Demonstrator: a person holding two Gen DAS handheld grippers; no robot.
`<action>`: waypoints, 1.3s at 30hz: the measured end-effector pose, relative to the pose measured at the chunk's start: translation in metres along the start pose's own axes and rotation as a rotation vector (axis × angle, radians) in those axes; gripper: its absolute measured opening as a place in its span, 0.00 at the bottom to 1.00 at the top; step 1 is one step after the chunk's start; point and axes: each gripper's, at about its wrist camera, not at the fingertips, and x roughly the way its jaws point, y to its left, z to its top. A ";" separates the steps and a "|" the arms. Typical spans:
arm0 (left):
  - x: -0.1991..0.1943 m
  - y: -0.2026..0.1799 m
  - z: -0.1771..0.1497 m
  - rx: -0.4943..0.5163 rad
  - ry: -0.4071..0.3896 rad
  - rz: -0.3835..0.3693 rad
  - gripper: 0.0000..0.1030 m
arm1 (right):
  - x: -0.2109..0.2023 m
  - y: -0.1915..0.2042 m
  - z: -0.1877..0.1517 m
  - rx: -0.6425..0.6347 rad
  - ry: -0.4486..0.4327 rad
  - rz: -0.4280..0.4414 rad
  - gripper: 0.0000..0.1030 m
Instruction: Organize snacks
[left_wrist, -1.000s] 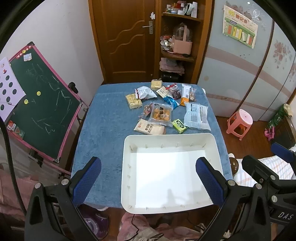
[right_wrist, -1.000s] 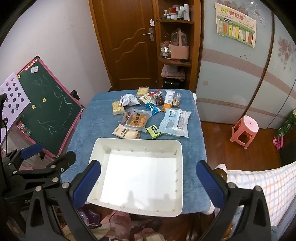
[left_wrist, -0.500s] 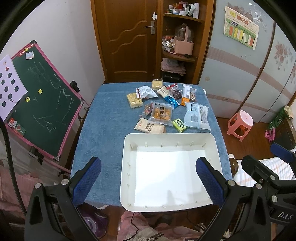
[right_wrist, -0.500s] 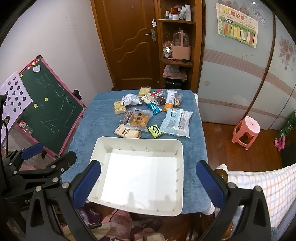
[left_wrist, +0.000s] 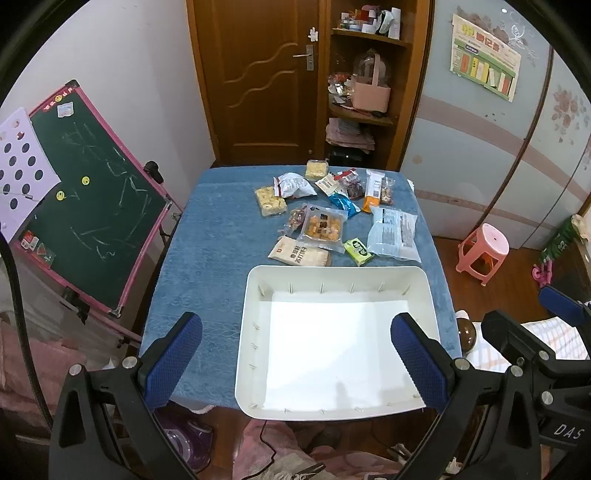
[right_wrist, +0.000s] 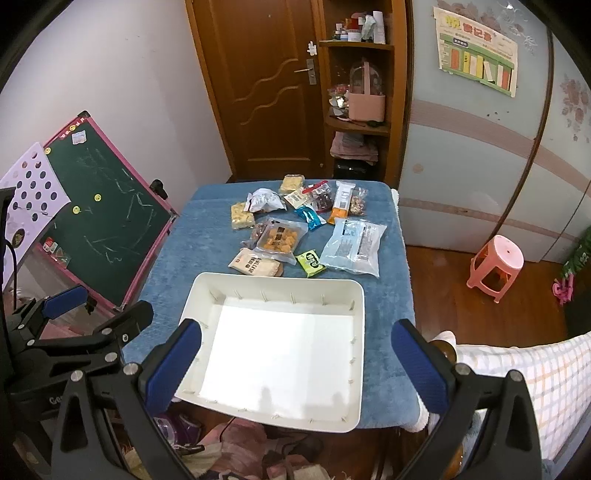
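Observation:
An empty white bin (left_wrist: 417, 280) (right_wrist: 354, 306) sits at the near edge of a blue-covered table (left_wrist: 214, 240) (right_wrist: 184, 240). Several snack packets lie beyond it: a beige cracker pack (left_wrist: 299, 256) (right_wrist: 255, 263), a clear bag of orange snacks (left_wrist: 322, 228) (right_wrist: 279, 238), a small green packet (left_wrist: 357, 251) (right_wrist: 311, 263), a large pale blue bag (left_wrist: 394, 230) (right_wrist: 352, 240). My left gripper (left_wrist: 295, 360) and right gripper (right_wrist: 295, 363) are both open and empty, held high above the bin's near side.
A green chalkboard easel (left_wrist: 92, 206) (right_wrist: 103, 206) stands left of the table. A pink stool (left_wrist: 483, 249) (right_wrist: 496, 263) stands on the wood floor at right. A wooden door and shelf (left_wrist: 362, 85) are behind. More small packets (left_wrist: 295, 184) lie at the table's far end.
Both views have shifted slightly; the table and bin sit a little higher and closer in frame. Nothing on the table moved, and both grippers stay open.

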 end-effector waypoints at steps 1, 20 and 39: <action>-0.001 -0.001 -0.001 -0.001 -0.002 0.005 0.99 | 0.000 -0.005 0.001 -0.002 0.001 0.008 1.00; 0.038 0.028 0.103 0.018 -0.150 -0.031 0.99 | 0.038 -0.050 0.063 0.041 -0.026 0.053 0.94; 0.308 0.020 0.180 0.089 0.292 -0.069 0.94 | 0.261 -0.118 0.146 0.126 0.238 -0.072 0.87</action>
